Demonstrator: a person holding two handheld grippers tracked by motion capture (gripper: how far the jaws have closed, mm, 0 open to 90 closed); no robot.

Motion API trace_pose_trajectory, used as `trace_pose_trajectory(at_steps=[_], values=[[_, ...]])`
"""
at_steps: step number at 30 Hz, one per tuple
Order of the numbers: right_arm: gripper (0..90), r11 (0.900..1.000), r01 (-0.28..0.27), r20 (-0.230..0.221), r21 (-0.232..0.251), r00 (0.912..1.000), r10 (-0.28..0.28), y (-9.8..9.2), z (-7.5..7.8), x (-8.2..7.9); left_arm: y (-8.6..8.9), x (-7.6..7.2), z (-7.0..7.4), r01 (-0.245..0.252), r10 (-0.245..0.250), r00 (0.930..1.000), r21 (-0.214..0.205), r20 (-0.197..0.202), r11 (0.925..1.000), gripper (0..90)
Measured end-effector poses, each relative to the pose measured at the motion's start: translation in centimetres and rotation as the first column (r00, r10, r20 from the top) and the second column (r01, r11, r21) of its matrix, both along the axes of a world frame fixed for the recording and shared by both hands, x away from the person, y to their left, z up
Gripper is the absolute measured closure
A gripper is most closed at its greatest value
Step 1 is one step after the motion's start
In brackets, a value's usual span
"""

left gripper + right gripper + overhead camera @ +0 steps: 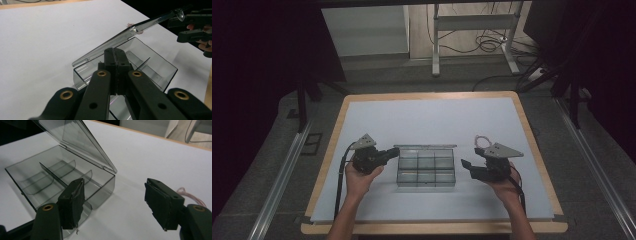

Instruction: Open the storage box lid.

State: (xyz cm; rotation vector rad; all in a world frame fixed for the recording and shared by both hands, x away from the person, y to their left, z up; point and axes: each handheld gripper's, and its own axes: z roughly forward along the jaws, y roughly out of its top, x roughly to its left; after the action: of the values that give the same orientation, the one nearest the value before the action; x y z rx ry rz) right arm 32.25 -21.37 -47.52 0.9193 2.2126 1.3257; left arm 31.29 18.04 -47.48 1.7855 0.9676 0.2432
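Clear smoky-grey plastic compartment box [426, 170] sits mid-surface toward the near edge, between the two grippers, its hinged clear lid [75, 138] propped open and tilted up off the far edge. Compartments look empty, dividers visible inside.

Left gripper [115, 58]: fingers clenched together, nothing between them, tips at the box's left wall, touching it or just above, can't tell which. Right gripper [117, 203]: fingers released and spread wide, nothing between them, one finger hanging over the box's right corner, the other out over the white sheet on the wooden surface [332, 135].

Risks as I see it: box is light and unanchored, so any push from the left fingers likely slides or spins it on the sheet. Lid isn't held; a nudge could drop it shut. If the right fingers close on the thin wall off-centre, the box may tip or pop out.
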Motion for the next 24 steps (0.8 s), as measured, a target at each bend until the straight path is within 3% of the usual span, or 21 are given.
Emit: trace_pose_trajectory(at_steps=[9, 24], values=[[32.7, 0.9993, -0.037, 0.016, -0.003, 0.9992, 0.037, 1.1, 0.6, 0.9, 0.0, 0.0, 0.0, 0.002, -0.002, 1.0000, -0.002, 0.001, 1.0000, 90.0], [41.9, 0.9943, -0.103, 0.054, -0.027, 0.9931, 0.104, 3.2, 1.8, 2.2, 0.0, 0.0, 0.1, 0.003, -0.003, 1.0000, -0.001, 0.003, 1.0000, 90.0]])
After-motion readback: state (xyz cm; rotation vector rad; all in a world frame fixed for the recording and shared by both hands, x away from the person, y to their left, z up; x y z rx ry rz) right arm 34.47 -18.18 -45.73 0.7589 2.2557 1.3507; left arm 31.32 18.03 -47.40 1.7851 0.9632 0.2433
